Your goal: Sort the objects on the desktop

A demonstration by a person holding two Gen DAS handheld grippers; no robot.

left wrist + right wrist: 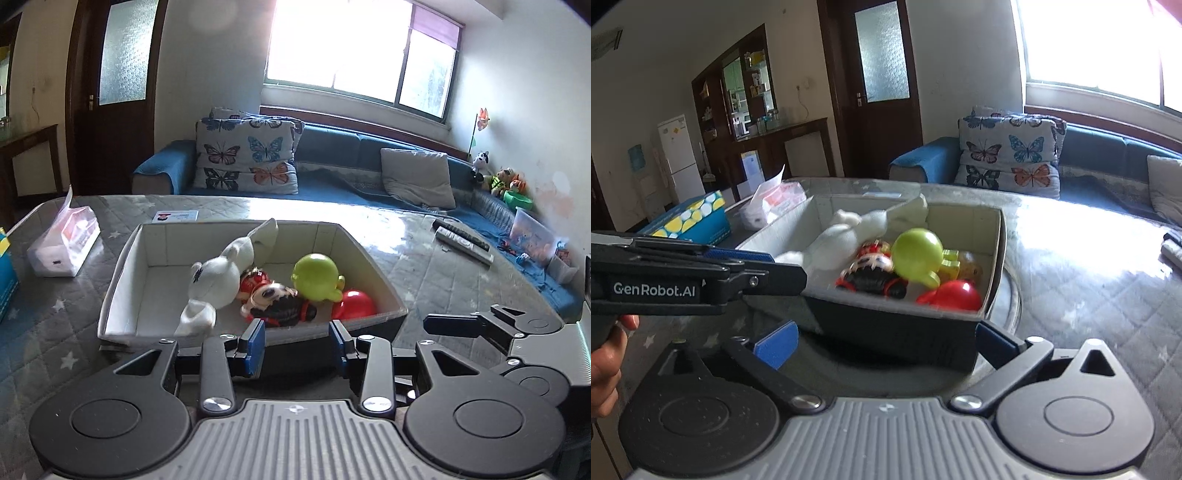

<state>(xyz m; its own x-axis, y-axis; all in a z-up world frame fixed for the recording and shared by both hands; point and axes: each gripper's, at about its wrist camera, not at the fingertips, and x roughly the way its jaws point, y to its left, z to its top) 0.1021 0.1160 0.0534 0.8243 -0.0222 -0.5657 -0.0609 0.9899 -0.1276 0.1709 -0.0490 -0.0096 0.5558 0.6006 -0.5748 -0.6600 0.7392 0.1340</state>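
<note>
Grey fabric storage bin (122,280) on the quilted table cover (55,302), already holding a white plush toy (218,277), a red-and-black doll (277,302), a green round figure (314,277) and a red ball (354,302). Judged nearly complete: no loose toys visible on the table around the bin; only a tissue pack (64,243), a patterned box (694,218) and remote controls (463,240) outside it. Left gripper (297,341) just short of the bin's near wall, angled downward, blue pads apart, nothing between. Right gripper (886,341) beside it, jaws spread wide, empty, facing the bin's near corner.
</note>
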